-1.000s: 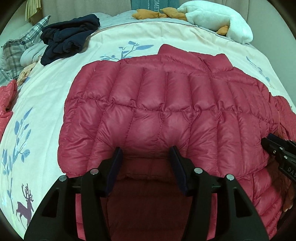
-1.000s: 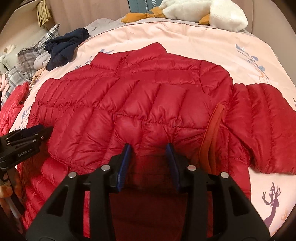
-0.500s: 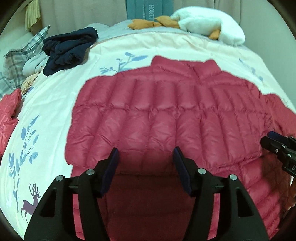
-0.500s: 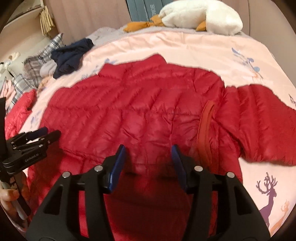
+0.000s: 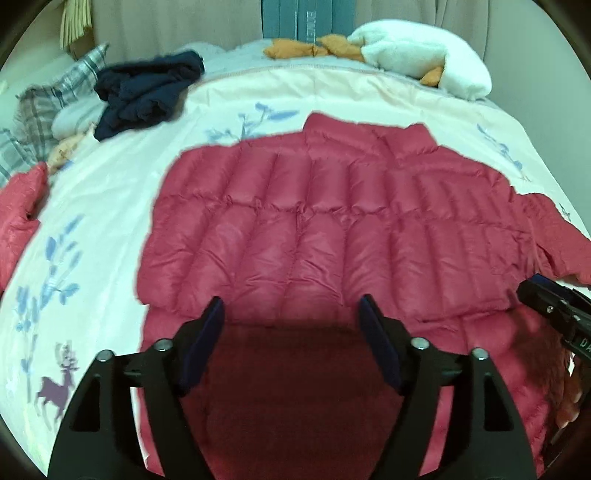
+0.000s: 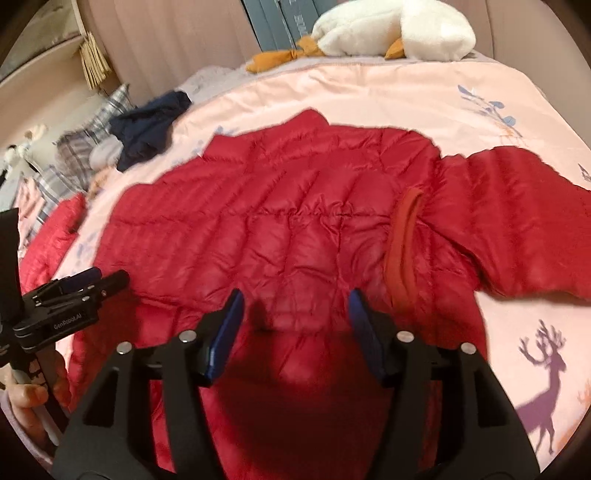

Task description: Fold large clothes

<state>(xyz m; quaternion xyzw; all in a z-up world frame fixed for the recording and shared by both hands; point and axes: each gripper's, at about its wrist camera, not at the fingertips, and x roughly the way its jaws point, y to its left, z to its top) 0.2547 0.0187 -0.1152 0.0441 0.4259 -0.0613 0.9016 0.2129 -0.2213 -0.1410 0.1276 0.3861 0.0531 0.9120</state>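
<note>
I see the red puffer jacket [image 5: 332, 229] spread flat mid-frame on the pink duvet [image 5: 110, 192]; my left gripper [image 5: 291, 314] and right gripper [image 6: 295, 306] both hang spread, empty, over its hem.

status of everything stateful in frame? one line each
left gripper: open, empty, over the jacket's near part
right gripper: open, empty, over the jacket's near part
red puffer jacket: flat on the bed, partly folded, one sleeve spread out to the right
navy garment: crumpled heap, not folded
bedspread: laid flat under the jacket
white plush toy: lying at the far end of the bed
</note>
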